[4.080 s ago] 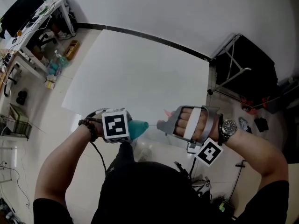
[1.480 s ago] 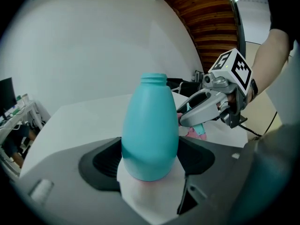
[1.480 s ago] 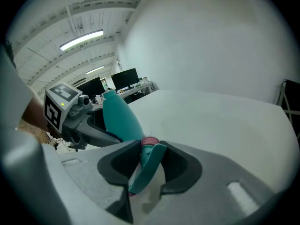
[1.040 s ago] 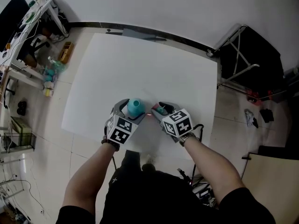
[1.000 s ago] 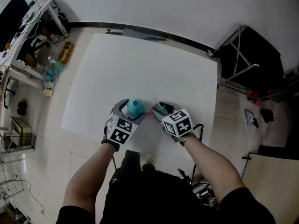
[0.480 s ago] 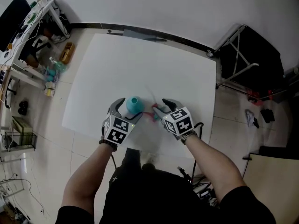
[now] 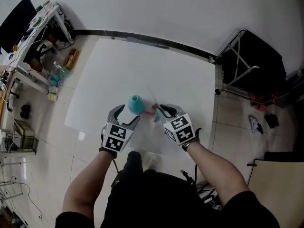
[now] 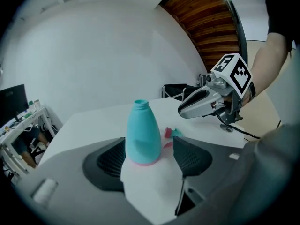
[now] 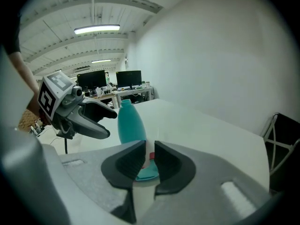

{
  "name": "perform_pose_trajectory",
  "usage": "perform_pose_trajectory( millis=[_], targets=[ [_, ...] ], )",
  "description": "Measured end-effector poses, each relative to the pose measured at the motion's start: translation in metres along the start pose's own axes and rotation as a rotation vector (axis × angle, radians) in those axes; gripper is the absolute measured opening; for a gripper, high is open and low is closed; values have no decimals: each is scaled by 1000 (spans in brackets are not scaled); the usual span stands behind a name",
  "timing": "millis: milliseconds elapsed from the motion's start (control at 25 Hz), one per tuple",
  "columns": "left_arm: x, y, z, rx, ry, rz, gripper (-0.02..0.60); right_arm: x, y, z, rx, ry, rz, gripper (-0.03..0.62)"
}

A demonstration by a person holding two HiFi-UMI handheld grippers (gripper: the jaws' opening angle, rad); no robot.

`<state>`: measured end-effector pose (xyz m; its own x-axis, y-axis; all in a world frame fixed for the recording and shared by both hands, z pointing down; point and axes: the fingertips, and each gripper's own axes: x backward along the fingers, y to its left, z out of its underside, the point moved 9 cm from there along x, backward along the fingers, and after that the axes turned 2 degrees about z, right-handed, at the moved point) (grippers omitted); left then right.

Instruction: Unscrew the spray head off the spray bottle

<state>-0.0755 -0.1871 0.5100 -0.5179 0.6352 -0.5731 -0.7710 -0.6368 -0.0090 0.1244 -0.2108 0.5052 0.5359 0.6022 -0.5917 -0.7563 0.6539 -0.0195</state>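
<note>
Since the spray head (image 8: 172, 133) is laid on the table (image 7: 180, 80) just beside the upright, open-necked bottle (image 7: 135, 104), the unscrewing is judged done. The left gripper (image 7: 125, 116) is held wide, just narrowed slightly, with the bottle untouched between its jaws. The right gripper (image 9: 149, 151), just closed nearly together, is empty.

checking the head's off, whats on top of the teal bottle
Nothing: the teal bottle ends in a bare open neck, and the spray head lies on the table beside it. Its opaque wall hides anything inside.

bottle (image 7: 136, 104) on table (image 7: 142, 61), spray head (image 7: 155, 112) at right
</note>
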Motion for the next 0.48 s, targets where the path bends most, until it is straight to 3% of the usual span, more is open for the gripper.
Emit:
perform_pose_trajectory(
  millis=[160,480],
  targets=[
    [15,-13,-5,13,-40,-3,291,19,14,-5,8,-35,1,-5],
    [42,-41,-23,28,-132,7,153,51,44,-20,-2,-103,-25,-8]
  ],
)
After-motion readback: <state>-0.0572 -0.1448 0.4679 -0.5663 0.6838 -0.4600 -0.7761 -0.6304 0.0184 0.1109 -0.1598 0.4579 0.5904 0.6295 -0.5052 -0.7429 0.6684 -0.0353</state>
